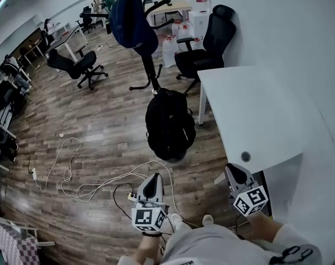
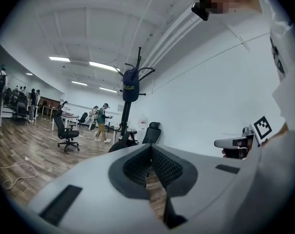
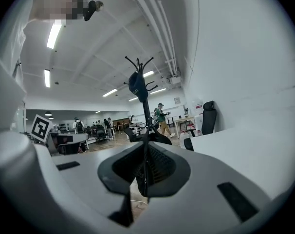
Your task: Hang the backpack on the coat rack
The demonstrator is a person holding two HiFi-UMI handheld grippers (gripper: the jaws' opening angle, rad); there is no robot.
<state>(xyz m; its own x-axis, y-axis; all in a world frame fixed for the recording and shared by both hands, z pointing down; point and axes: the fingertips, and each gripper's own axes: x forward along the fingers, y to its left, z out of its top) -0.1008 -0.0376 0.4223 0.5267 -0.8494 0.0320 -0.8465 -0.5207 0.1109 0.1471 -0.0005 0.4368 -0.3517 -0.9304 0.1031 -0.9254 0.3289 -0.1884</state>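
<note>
A black backpack stands on the wooden floor, leaning against the foot of a black coat rack. A dark blue bag hangs from the rack's upper hooks. My left gripper is low in the head view, short of the backpack, shut and holding nothing. My right gripper is beside the table corner, jaws together and also empty. Both point level toward the rack. The left gripper view shows the left gripper, the coat rack and the backpack. The right gripper view shows the right gripper and the coat rack.
A white table stands to the right of the backpack, with a black office chair behind it. White cables trail over the floor at the left. Another office chair and desks with people stand further back.
</note>
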